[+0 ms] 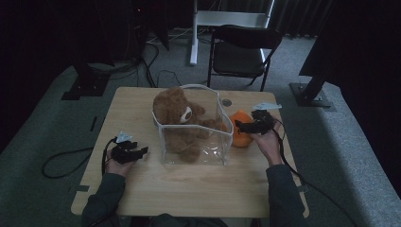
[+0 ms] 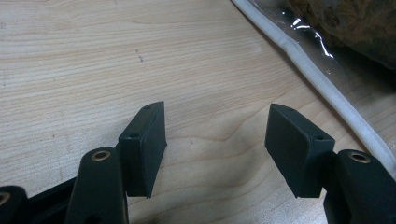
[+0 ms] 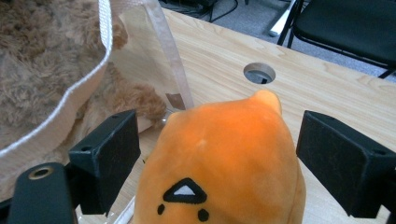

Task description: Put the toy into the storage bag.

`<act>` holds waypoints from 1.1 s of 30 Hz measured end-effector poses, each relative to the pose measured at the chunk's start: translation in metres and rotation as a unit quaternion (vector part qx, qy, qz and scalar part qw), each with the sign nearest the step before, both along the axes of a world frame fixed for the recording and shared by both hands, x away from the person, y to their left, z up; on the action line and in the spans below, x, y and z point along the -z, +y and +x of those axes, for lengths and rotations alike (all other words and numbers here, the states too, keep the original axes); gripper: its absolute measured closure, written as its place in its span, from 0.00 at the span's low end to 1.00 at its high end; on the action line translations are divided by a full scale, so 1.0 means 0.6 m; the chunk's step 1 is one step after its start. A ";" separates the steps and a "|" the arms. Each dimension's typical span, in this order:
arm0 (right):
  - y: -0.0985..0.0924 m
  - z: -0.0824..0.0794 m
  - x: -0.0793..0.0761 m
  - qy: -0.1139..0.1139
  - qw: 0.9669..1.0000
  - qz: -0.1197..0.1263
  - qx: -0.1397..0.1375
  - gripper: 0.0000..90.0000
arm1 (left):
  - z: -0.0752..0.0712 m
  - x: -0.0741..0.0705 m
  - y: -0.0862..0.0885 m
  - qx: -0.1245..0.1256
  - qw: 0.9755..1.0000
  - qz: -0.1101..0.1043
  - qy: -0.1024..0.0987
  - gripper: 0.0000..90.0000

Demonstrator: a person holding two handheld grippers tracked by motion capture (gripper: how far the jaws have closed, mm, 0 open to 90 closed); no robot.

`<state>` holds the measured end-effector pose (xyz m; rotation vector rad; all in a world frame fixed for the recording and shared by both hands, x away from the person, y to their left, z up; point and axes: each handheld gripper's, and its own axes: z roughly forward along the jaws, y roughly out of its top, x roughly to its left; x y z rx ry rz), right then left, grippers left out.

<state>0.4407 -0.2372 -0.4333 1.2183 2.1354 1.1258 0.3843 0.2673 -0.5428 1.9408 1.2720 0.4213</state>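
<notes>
Dim room, wooden table [image 1: 189,182]: right gripper [image 3: 219,154] spread wide astride orange plush [image 3: 224,158] at three o'clock of clear bag [image 1: 194,151], poised for grasping; left gripper [image 2: 217,149] open, empty, idle at nine o'clock.

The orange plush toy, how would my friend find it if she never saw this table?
Start at the wooden table and find the clear bag in its middle, with a brown teddy bear inside. The orange plush toy sits on the table just outside the bag, between the open jaws of the right gripper. It is smooth, bright orange and small; the bear is shaggy, brown and bigger.
</notes>
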 end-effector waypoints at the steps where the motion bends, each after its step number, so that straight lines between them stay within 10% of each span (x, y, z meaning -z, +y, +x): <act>1: -0.001 0.000 0.002 0.001 1.000 0.000 0.001 0.14 | 0.000 0.000 0.000 0.000 1.000 0.000 0.000 0.43; 33: -0.041 0.005 0.039 0.025 0.999 0.023 0.038 0.18 | 0.000 0.000 0.000 0.000 1.000 0.000 0.000 0.43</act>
